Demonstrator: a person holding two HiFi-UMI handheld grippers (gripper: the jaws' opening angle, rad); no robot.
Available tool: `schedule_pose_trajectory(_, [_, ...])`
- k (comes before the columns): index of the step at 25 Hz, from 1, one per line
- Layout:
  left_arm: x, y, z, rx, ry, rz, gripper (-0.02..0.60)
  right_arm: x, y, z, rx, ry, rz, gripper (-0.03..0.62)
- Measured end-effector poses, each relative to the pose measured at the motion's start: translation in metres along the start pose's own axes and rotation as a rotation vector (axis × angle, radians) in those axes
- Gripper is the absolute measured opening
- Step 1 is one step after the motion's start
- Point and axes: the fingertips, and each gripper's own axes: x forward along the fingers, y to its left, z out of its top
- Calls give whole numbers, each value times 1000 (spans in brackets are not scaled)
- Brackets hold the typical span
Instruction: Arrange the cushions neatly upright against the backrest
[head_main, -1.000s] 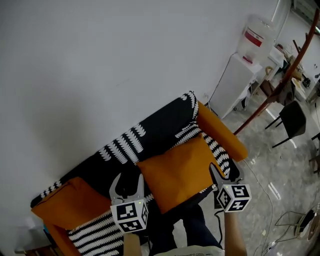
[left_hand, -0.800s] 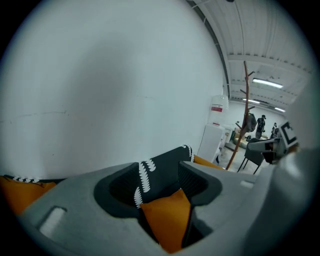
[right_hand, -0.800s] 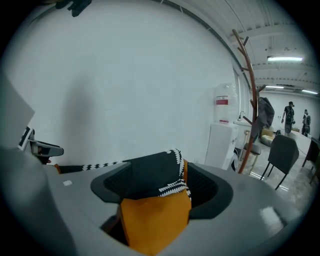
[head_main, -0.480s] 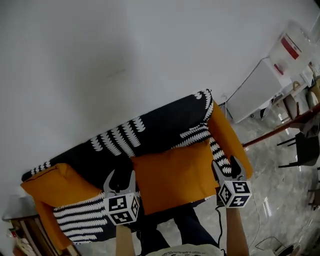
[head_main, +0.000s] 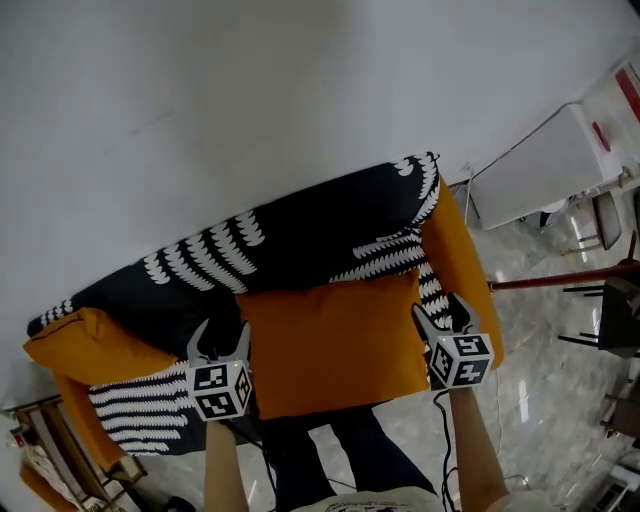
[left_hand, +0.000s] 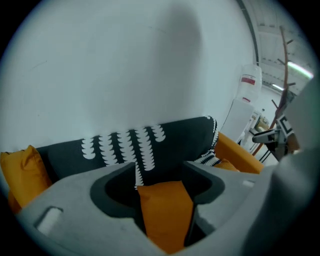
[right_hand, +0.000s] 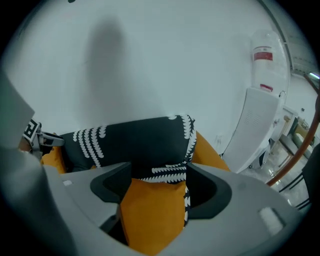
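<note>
A plain orange cushion (head_main: 330, 345) stands on edge on the sofa seat, in front of the black backrest (head_main: 300, 245) with white leaf stripes. My left gripper (head_main: 220, 338) is at the cushion's left edge. Its jaws are opening, and the orange fabric (left_hand: 165, 215) sits between them with thin dark gaps on both sides. My right gripper (head_main: 438, 315) is shut on the cushion's right edge (right_hand: 152, 215). A second orange cushion (head_main: 85, 350) leans at the sofa's left end, with a black-and-white striped cushion (head_main: 140, 415) below it.
Orange armrests close the sofa at the right (head_main: 465, 270) and the left (head_main: 75, 420). A white cabinet (head_main: 545, 160) stands by the wall at the right, and a dark chair (head_main: 620, 320) beyond it. The person's legs (head_main: 330, 460) touch the sofa's front. A white wall rises behind.
Both grippers have carried the orange cushion back toward the backrest and turned it from tilted to level. The head camera's framing has shifted.
</note>
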Motion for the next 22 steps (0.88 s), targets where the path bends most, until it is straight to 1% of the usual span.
schedule_pose_trajectory(2, [17, 5, -20, 3, 59, 3, 301, 19, -2, -13, -7, 48, 13, 348])
schedule_pose_trajectory(5, [49, 2, -46, 9, 142, 6, 305, 51, -20, -31, 8, 97, 22, 348])
schedule_pose_trajectory(8, [79, 5, -66, -4, 196, 5, 308, 85, -34, -49, 31, 139, 26, 348])
schedule_pose_trajectory(11, [105, 8, -84, 2, 246, 5, 321, 112, -42, -69, 30, 189, 30, 348])
schedule_pose_trajectory(17, [133, 17, -121, -29, 321, -11, 328, 131, -47, -106, 6, 279, 31, 348])
schedule_pose_trajectory(22, [149, 26, -147, 0, 412, -8, 333, 148, -49, -128, -51, 369, 67, 348])
